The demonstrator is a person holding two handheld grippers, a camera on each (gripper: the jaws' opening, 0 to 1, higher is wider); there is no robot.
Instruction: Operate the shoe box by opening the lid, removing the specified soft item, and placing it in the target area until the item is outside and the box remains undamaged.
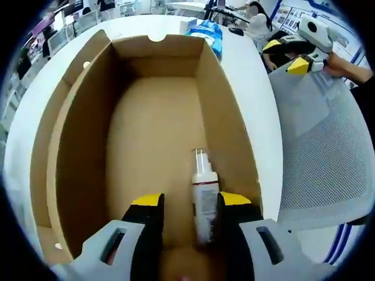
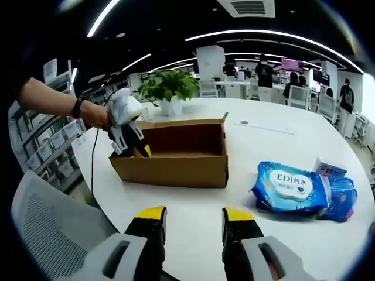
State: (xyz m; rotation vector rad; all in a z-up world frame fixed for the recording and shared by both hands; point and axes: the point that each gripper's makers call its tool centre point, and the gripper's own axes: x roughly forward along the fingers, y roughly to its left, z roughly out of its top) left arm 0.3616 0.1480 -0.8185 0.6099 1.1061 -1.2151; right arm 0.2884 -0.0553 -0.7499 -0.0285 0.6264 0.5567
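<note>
Bottle's base hidden behind left tool's jaw, left tool's tips sunk behind box wall in right gripper view, small carton half covered by wipes pack

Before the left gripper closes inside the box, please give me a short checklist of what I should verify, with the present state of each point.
1. Box lid open: ok.
2. Left gripper inside the box, open: ok.
3. Item between its fingers: not ok; a hard spray bottle, not a soft item.
4. Soft wipes pack position: already outside, on the table.
5. Right gripper open, away from the box: ok.
6. Box damage: none visible; its underside cannot tell.
</note>
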